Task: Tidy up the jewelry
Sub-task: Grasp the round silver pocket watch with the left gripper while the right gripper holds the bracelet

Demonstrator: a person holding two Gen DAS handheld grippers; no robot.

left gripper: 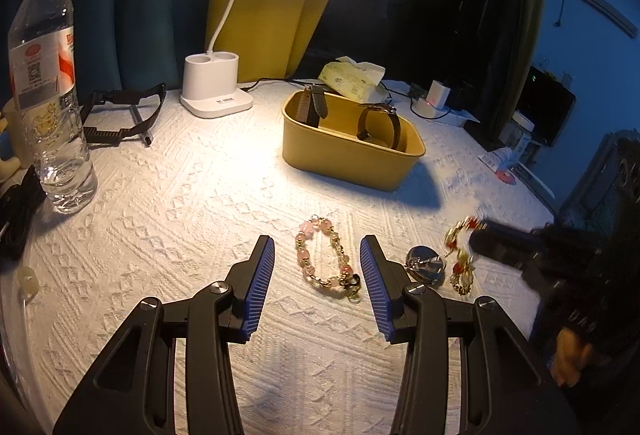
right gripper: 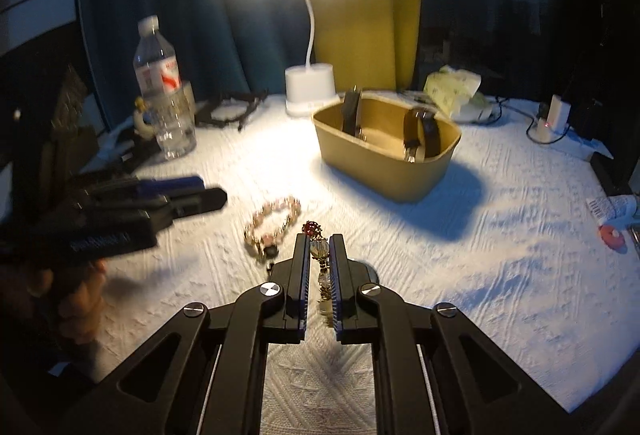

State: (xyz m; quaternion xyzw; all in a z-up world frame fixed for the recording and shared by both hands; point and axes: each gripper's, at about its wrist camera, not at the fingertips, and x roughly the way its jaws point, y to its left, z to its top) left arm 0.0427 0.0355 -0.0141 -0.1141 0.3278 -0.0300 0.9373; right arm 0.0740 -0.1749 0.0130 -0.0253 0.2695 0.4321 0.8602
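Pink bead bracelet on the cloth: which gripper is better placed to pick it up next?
Left. The left gripper is open, with the pink bead bracelet lying between its fingers. The right gripper is already shut on the red-and-gold bracelet, so it looks occupied.

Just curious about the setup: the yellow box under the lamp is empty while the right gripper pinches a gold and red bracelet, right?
Not quite. The yellow box is not empty: watches with dark straps sit inside, as the right wrist view shows. The right gripper does pinch the gold and red bracelet.

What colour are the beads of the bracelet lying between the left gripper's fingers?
Pale pink with gold links; the bracelet shows best in the left wrist view.
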